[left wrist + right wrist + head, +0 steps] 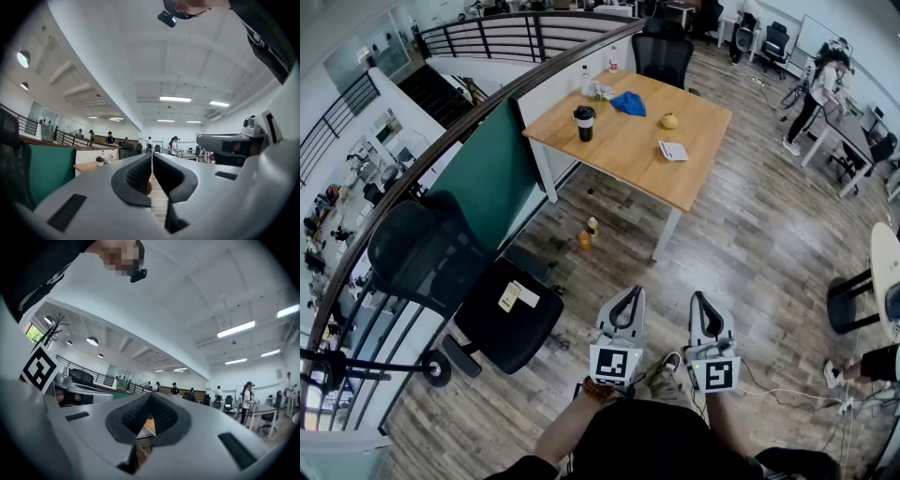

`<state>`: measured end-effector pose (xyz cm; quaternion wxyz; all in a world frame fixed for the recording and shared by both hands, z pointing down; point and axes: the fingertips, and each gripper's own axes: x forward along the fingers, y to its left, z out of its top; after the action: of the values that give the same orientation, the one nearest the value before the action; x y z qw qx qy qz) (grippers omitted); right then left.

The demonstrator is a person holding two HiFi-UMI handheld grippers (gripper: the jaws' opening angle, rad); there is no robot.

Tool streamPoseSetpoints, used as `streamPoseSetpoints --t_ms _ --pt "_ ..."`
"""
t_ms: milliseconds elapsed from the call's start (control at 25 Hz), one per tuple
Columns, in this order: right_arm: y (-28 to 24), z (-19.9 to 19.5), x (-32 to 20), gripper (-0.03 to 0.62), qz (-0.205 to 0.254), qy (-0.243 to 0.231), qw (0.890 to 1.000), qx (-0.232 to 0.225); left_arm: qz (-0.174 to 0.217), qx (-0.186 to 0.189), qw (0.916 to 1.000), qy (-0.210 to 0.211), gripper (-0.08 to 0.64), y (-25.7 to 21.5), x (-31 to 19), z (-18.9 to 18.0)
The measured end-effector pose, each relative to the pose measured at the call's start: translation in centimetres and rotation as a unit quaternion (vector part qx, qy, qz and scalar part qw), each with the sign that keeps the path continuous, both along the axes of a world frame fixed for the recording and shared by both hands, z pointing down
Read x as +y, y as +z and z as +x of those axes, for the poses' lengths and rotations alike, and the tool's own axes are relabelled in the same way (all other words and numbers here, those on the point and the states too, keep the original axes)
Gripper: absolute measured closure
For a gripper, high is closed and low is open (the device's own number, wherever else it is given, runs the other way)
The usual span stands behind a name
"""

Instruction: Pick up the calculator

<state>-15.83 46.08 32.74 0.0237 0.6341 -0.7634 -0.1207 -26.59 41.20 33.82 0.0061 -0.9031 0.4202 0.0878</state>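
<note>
The calculator (673, 151) is a small pale flat slab lying on the wooden table (703, 178) far ahead of me, near the table's right-hand edge. Both grippers are held close to my body, well short of the table, and point roughly level. My left gripper (628, 296) (152, 161) has its dark ribbed pads closed together with nothing between them. My right gripper (701, 301) (150, 399) is shut too and holds nothing. Neither gripper view shows the calculator; the left gripper view catches only the table's edge (86, 165) in the distance.
A black cup (584, 123), a blue cloth (628, 103), a yellow fruit (669, 120) and bottles (586, 81) also stand on the table. A black office chair (469, 281) stands at my left by a green partition (487, 178). Two small bottles (587, 234) stand on the floor.
</note>
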Motion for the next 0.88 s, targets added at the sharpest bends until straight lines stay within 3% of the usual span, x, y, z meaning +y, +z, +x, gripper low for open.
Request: streamPoseSetpoints --t_ms 160,440,640,720,880 --pt "-2.1 1.0 0.0 0.588 0.030 0.031 0.999 0.006 -0.003 0.016 0.9995 0.025 0.532 -0.7 0.2 0.6" --pt "1.6 1.0 -1.8 0.587 -0.049 -0.006 0.998 -0.030 -0.005 0.006 0.9991 0.042 0.532 -0.9 -1.0 2.3" --pt "1.2 3.0 -4.3 0.586 -0.032 -0.003 0.999 -0.038 -0.010 -0.006 0.9995 0.030 0.532 -0.3 -2.7 4.2" --pt "1.2 4.6 -5.5 0.535 -0.029 0.004 0.999 -0.042 -0.009 -0.013 0.9996 0.025 0.532 -0.5 -3.6 5.1" --pt "1.7 7.9 -8.2 0.490 -0.036 -0.001 0.998 -0.053 -0.012 -0.029 0.9994 0.015 0.532 -0.4 -6.1 7.5"
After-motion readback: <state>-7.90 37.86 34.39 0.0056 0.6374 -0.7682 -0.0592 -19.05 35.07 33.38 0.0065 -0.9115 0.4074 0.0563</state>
